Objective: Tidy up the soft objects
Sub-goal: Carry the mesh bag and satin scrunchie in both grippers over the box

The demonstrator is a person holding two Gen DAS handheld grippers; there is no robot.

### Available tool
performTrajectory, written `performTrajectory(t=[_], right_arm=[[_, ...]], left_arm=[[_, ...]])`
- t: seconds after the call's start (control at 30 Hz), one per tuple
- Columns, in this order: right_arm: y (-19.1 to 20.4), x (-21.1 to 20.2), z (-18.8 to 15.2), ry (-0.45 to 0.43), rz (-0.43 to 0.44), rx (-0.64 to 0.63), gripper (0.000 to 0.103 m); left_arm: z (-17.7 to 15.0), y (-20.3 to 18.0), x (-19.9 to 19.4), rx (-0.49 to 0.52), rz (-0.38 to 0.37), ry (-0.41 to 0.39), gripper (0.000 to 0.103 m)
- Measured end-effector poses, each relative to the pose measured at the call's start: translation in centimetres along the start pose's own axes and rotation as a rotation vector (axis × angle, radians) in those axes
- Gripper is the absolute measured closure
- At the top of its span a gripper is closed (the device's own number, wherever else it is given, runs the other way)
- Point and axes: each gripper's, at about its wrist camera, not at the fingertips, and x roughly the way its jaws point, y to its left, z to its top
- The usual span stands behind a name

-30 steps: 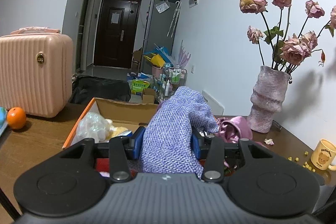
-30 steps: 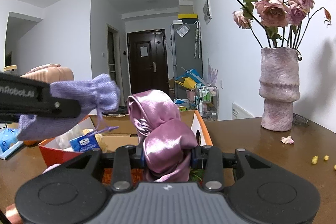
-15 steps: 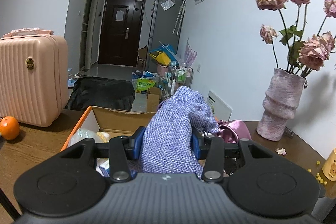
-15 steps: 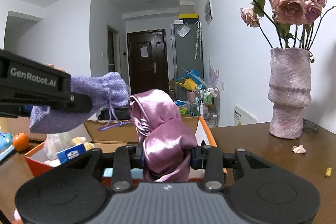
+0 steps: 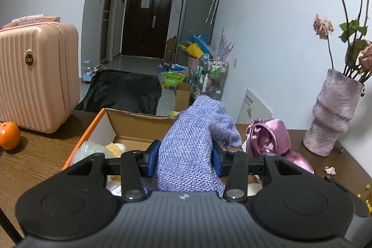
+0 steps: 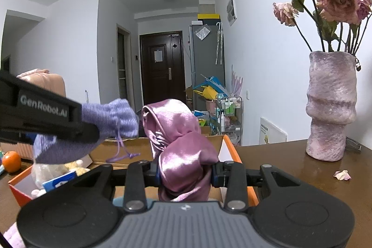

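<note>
Left hand-held gripper (image 6: 93,129), marked "GenRobot.AI", pinching purple pouch (image 5: 190,155); right hand-held gripper (image 6: 186,174) pinching pink satin pouch (image 6: 181,145).

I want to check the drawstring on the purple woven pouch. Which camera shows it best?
The right wrist view: the purple woven pouch appears side-on in the left gripper, its drawstring dangling free. In the left wrist view the pouch fills the jaws, and the cord is barely visible.

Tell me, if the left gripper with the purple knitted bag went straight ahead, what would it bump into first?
Probably the far wall of the cardboard box, which stands right ahead of the left gripper and its lavender woven pouch. Depth is hard to judge; held high enough, it might pass over.
</note>
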Motion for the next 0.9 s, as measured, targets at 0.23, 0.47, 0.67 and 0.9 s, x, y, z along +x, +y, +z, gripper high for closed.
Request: performTrajectory(t=[0.23, 0.47, 0.67, 0.9], right_arm=[[0.0, 1.2, 0.1, 0.017, -0.005, -0.001, 0.067], [-0.1, 2.3, 0.2, 0.039, -0.001, -0.005, 0.067], [-0.1, 3.0, 0.2, 0.062, 0.002, -0.008, 0.067], [-0.1, 3.0, 0.0, 0.076, 0.007, -0.012, 0.067]], left_arm=[[-0.1, 0.3, 1.5, -0.009, 0.021, 0.029, 0.058], [-0.6, 0.6, 2.4, -0.025, 0.037, 0.051, 0.058], [-0.7, 0.4, 2.4, -0.023, 0.041, 0.036, 0.058], [-0.8, 0.5, 2.4, -0.03, 0.038, 0.042, 0.058]])
